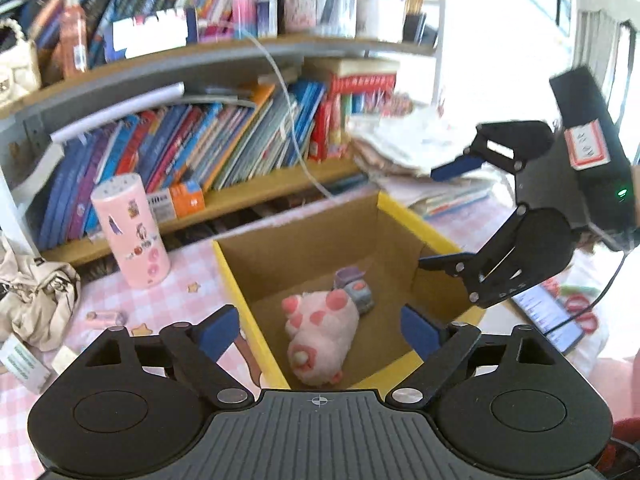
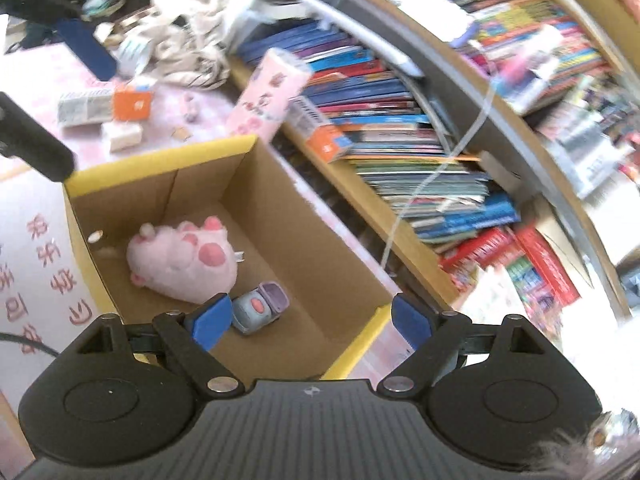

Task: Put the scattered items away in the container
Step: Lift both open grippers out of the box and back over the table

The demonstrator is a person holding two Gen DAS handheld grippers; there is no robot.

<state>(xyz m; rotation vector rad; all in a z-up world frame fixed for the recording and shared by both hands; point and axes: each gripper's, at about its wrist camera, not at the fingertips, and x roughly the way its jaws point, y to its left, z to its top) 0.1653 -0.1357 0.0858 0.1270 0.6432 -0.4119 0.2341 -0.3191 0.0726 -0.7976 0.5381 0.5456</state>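
An open cardboard box point(image 1: 256, 320) with yellow rims stands on the pink checked tablecloth; it also shows in the right wrist view point(image 2: 160, 156). Inside lie a pink plush paw toy point(image 1: 320, 332) point(image 2: 184, 260) and a small grey-purple case point(image 1: 356, 288) point(image 2: 260, 306). My left gripper point(image 1: 320, 330) is open and empty above the box's near edge. My right gripper point(image 2: 312, 322) is open and empty above the box; in the left wrist view it point(image 1: 440, 216) hovers over the box's right side.
A pink cylinder point(image 1: 130, 230) stands left of the box. A small pink tube point(image 1: 106, 316), star stickers point(image 1: 195, 287), a beige bag point(image 1: 36, 300) and small boxes point(image 2: 106, 108) lie on the cloth. Bookshelves point(image 1: 192, 152) stand behind. A tablet point(image 1: 548, 316) and red scissors point(image 1: 580, 312) lie right.
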